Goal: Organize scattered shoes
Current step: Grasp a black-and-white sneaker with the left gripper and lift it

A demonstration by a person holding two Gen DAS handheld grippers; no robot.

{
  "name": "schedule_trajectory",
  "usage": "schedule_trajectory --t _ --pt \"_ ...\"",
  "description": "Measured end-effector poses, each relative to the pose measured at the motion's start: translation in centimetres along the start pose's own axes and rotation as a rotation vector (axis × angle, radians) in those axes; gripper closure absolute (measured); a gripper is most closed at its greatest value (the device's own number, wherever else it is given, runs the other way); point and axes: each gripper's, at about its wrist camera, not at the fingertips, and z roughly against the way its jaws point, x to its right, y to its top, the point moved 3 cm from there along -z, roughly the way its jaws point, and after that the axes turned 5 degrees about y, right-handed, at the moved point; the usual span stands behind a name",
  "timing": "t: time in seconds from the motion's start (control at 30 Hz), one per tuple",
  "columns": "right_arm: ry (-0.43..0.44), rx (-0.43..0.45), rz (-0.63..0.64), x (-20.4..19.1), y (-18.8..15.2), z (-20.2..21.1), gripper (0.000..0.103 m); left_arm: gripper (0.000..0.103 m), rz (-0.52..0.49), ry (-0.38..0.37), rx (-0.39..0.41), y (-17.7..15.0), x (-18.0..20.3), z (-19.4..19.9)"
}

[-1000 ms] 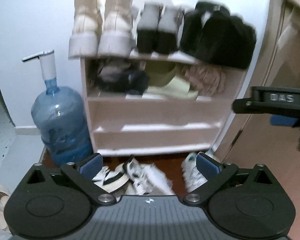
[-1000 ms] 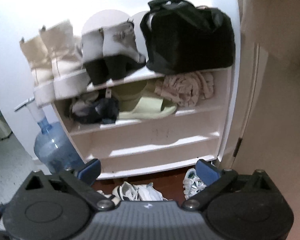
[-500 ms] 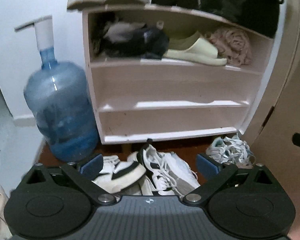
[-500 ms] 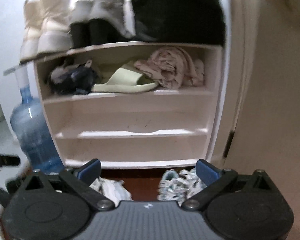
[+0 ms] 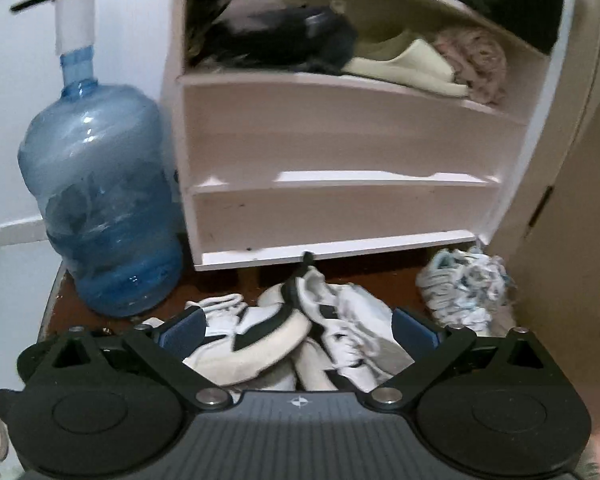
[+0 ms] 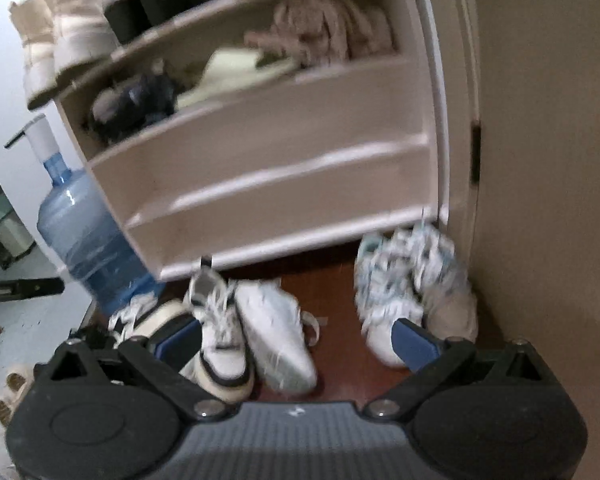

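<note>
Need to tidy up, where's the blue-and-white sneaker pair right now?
In both views, the blue-and-white sneakers sit on the floor at right, beside the door frame.

Each gripper has a black body with two round discs, silver screws and a ribbed grey centre plate bearing a small white mark. The left gripper [image 5: 296, 326] and right gripper [image 6: 296, 338] carry blue-padded fingers [image 5: 182, 326].

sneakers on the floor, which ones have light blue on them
The pair by the door frame, right of the rack; the middle pile is white with black trim.
</note>
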Motion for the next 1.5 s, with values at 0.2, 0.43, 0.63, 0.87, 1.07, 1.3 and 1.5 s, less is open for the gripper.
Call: schedule_trajectory --t 0.2,0.43,0.63,0.87,1.07,1.3,1.5 --pt "0.027 -0.062 -0.042 0.7 -1.4 -1.6 0.001 0.013 0.079 0.045 -0.086 -1.4 -4.7 -7.3" --pt "0.017 -0.184 -0.124 2.6 -3.3 -4.2 0.001 0.035 0.291 -0.017 -0.129 -2.1 -9.3 -13.3" --pt "-0.005 -0.265 -0.178 3.3 -4.7 -6.1 0.001 0.035 0.460 -0.073 -0.162 -2.5 -12.9 -18.3" --pt "0.005 -0.313 -0.119 2.0 -5.4 -7.2 0.001 0.045 0.496 -0.102 -0.248 -3.7 -14.5 -21.3" --pt "0.018 -0.356 -0.105 1.2 -6.0 -8.2 0.001 0.058 0.510 -0.199 -0.219 -4.7 -15.6 -20.7" --pt "0.006 -0.390 -0.144 1.9 -6.6 -8.5 0.001 0.058 0.290 -0.277 -0.222 -4.7 -14.5 -18.1" --pt "0.007 -0.412 -0.156 2.0 -7.0 -8.9 0.001 0.058 0.095 -0.354 -0.248 -5.4 -13.1 -14.3"
